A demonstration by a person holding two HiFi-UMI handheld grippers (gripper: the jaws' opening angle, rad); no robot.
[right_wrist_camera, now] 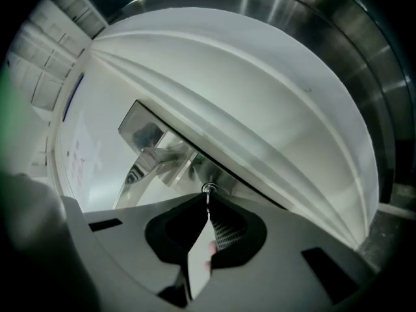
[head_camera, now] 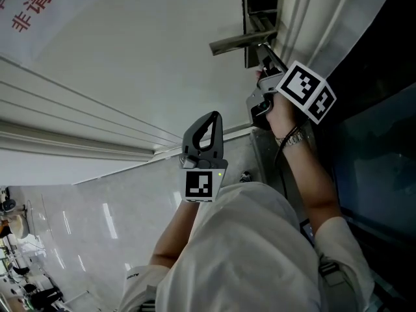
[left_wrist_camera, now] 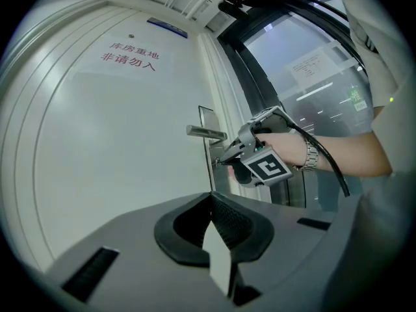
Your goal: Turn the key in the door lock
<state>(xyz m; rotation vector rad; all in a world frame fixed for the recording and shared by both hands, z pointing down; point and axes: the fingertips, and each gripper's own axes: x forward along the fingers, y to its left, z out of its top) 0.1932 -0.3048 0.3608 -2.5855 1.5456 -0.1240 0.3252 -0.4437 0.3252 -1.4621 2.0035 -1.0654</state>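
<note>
Right gripper view: we saw the right gripper [right_wrist_camera: 208, 200] pinched shut on the key [right_wrist_camera: 208, 194], which sat in the lock cylinder [right_wrist_camera: 208, 188] at frame centre, lower right of the lever handle [right_wrist_camera: 156, 160]. The door [right_wrist_camera: 260, 96] slanted across that frame, so we judged the turn partly made, with finishing it left. The left gripper [left_wrist_camera: 210, 199] hung closed and empty.

Right gripper [left_wrist_camera: 227, 160], arm outstretched, jaws clamped on the key [right_wrist_camera: 208, 199]; left gripper [head_camera: 209, 125] raised level, jaws together.
</note>
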